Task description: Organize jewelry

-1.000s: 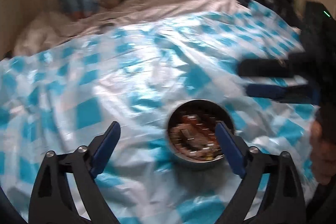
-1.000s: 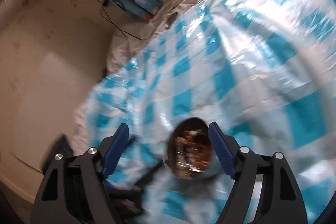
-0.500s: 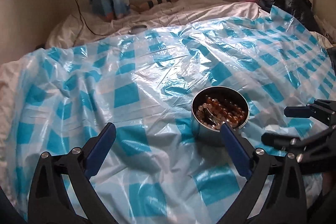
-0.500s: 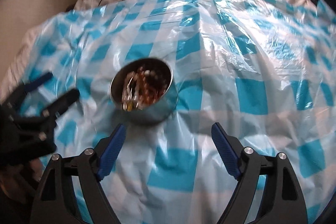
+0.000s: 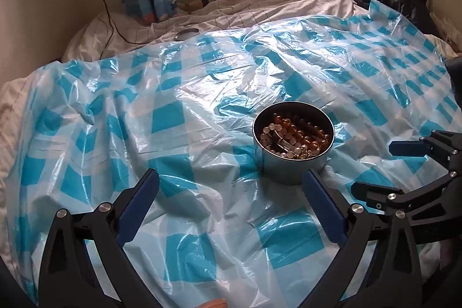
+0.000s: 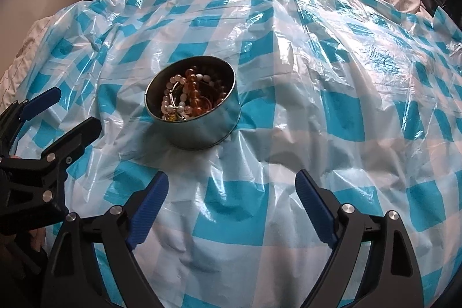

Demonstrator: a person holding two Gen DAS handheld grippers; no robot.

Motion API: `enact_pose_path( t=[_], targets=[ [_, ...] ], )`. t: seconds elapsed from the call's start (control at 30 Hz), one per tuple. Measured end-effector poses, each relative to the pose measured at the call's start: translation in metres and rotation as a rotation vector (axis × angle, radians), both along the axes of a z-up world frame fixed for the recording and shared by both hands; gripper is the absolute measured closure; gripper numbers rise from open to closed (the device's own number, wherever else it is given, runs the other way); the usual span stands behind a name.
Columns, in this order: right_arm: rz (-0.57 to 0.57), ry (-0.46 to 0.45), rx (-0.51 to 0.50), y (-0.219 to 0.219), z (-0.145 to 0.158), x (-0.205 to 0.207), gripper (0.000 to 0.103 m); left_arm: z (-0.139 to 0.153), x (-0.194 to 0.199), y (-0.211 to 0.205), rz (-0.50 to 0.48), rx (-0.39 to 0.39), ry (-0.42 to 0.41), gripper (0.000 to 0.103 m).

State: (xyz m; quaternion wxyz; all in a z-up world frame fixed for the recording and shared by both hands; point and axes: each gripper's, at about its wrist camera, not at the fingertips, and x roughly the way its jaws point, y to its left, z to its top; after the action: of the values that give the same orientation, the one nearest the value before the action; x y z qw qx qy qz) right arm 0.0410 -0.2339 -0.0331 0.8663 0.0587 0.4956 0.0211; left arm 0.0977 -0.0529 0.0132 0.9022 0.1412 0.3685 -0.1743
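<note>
Noted round metal tin (image 5: 293,160), uncovered, filled with beaded jewelry (image 5: 294,139), seated on crinkled checked plastic sheet (image 5: 167,117) over soft bedding. Left gripper (image 5: 231,189) spread wide, empty, just short of tin. Right gripper (image 6: 231,189), jaws lately widening, nothing between them. Judged likely hazards: tin tipped on yielding surface if nudged; strands tangled, dragged out together; film snagged.

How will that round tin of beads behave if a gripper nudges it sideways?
The tin is low and wide, so it probably slides rather than tips. It sits on a crinkled plastic sheet over soft bedding, so the sheet may bunch and drag along. The loose beads inside will likely shift.
</note>
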Motion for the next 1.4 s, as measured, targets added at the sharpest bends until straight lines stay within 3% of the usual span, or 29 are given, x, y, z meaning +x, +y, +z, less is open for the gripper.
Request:
enact_pose_path(
  t=[0.63,1.4],
  targets=[
    [-0.022,0.022,-0.011,0.002,-0.013,0.008,0.011,-0.015,0.02,0.009,0.051,-0.09,0.08,0.008],
    [-0.022,0.04,-0.02,0.004,-0.021,0.017,0.01,-0.024,0.028,0.008,0.062,-0.084,0.089,0.008]
  ],
)
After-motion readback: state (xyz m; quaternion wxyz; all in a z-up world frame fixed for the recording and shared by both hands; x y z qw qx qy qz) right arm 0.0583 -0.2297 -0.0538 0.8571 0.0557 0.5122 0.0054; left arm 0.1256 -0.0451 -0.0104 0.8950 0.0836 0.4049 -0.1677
